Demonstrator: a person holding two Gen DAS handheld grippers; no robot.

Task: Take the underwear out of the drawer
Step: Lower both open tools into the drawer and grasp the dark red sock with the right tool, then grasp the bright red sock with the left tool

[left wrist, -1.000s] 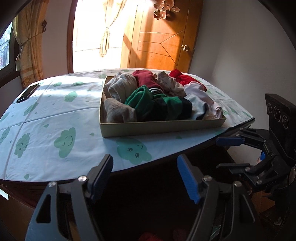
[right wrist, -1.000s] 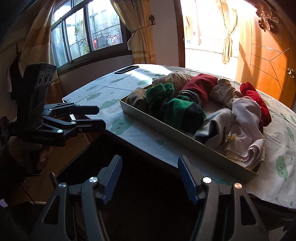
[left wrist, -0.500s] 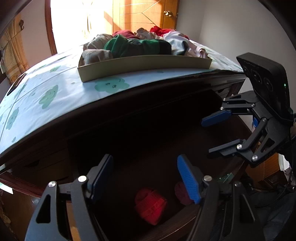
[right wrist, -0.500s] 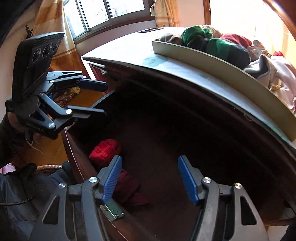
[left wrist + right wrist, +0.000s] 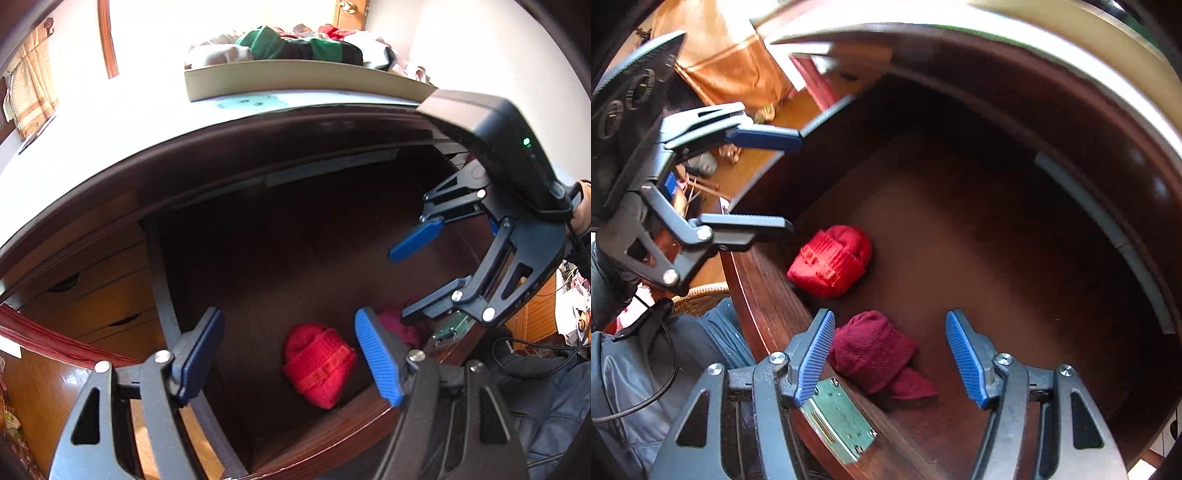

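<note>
The dark wooden drawer [image 5: 295, 258] stands pulled out under the table. A bright red rolled underwear [image 5: 318, 364] lies near the drawer's front wall; it also shows in the right wrist view [image 5: 831, 260]. A maroon rolled underwear [image 5: 875, 350] lies beside it, seen pink and partly hidden in the left wrist view [image 5: 397, 325]. My left gripper [image 5: 291, 356] is open above the red roll. My right gripper [image 5: 890, 356] is open just above the maroon roll. Each gripper shows in the other's view, the right one [image 5: 410, 273] and the left one [image 5: 786, 181], both empty.
A beige tray [image 5: 295, 83] heaped with folded clothes sits on the cloud-print tablecloth [image 5: 92, 140] above the drawer. A metal lock plate [image 5: 836, 419] is on the drawer's front wall. Smaller drawers [image 5: 96, 295] are to the left.
Both grippers have dropped from table height and tilted down into the open drawer. The two rolled pieces are now close under the open fingers.
</note>
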